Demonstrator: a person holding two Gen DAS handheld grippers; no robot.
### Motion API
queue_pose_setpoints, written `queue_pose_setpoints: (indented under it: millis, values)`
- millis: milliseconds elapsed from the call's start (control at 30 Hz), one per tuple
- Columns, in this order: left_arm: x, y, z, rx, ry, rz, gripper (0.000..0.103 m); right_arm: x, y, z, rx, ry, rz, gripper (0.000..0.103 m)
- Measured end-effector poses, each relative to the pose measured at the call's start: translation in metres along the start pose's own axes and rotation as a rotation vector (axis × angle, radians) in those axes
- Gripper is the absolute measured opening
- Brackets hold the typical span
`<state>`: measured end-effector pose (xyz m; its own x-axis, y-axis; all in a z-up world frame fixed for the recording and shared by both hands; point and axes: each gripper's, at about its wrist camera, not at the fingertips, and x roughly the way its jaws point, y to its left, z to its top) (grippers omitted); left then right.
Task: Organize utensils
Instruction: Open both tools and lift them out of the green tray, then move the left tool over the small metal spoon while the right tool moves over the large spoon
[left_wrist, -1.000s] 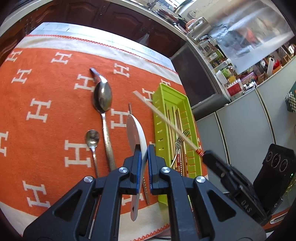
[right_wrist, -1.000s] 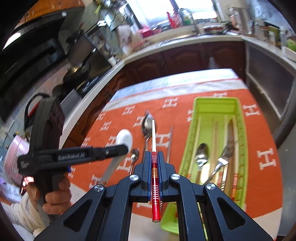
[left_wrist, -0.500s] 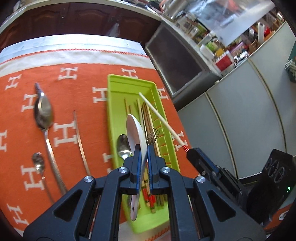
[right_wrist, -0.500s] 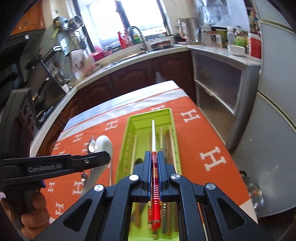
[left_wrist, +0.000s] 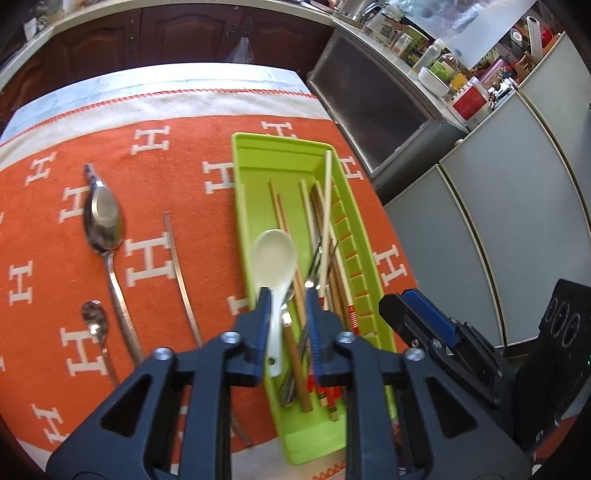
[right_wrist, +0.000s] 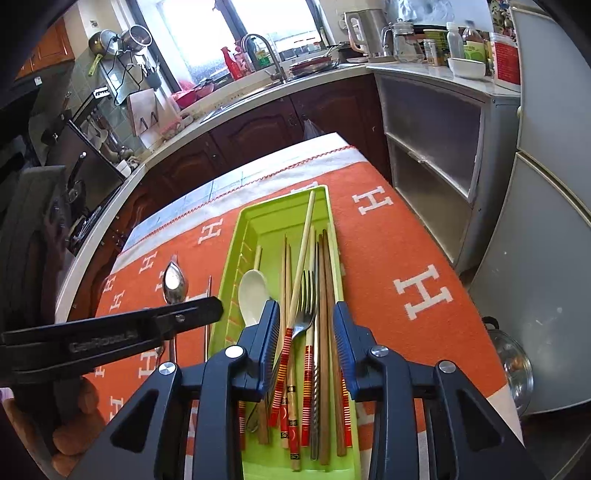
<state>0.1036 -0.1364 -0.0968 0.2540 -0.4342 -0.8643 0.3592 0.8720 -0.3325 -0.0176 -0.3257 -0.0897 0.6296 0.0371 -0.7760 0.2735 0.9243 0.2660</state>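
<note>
- Left wrist view: the left gripper hangs over the near half of the green utensil tray; its jaws have just been opening and now stand parted, released.
- A white ceramic spoon lies between those jaws, its bowl at 12 o'clock from the fingertips and its handle close beside the left pad; whether the pad touches it I cannot tell, and the right pad is clear of it.
- The tray sits on an orange cloth with white H marks that covers the bench.
- On the cloth at 9 o'clock from the tray lie a large steel spoon, a small steel spoon and a single thin metal rod, all apart from the tray.
- The right gripper shows at 3 o'clock, just beyond the tray's right wall.
- Right wrist view: the right gripper's jaws have just been opening too and stand wide, empty.
- A red-banded pale chopstick lies loose in the tray, slanting across a steel fork, brown chopsticks and further banded chopsticks, tip near the far wall.
- The white spoon is there too, at 11 o'clock from the pads.
</note>
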Motion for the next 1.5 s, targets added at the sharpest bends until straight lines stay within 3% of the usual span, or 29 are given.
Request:
queue_pose_setpoints:
  millis: [200,400,533,900,1033,1300,1500]
  values:
    - [-0.019,0.016,-0.013,-0.007,-0.009,0.052,0.025,0.002,0.012,-0.006,-0.031,0.018,0.014,0.03]
    - [-0.032,0.034,-0.022,-0.052,-0.016,0.057,0.025,0.015,0.023,-0.008,-0.062,0.05,0.06,0.03]
    - [-0.039,0.044,-0.026,-0.075,-0.024,0.059,0.025,0.039,0.029,-0.005,-0.067,0.106,0.083,0.02]
    - [-0.041,0.065,-0.031,-0.129,-0.021,0.055,0.025,0.093,0.027,0.004,-0.042,0.205,0.032,0.019]
    - [-0.04,0.067,-0.032,-0.127,-0.016,0.049,0.025,0.103,0.029,0.005,-0.052,0.203,0.0,0.007]
    - [-0.041,0.066,-0.033,-0.123,-0.019,0.044,0.025,0.095,0.033,0.006,-0.042,0.18,0.036,0.005]
    - [-0.042,0.07,-0.034,-0.125,-0.024,0.046,0.025,0.091,0.043,0.002,-0.054,0.238,0.067,0.005]
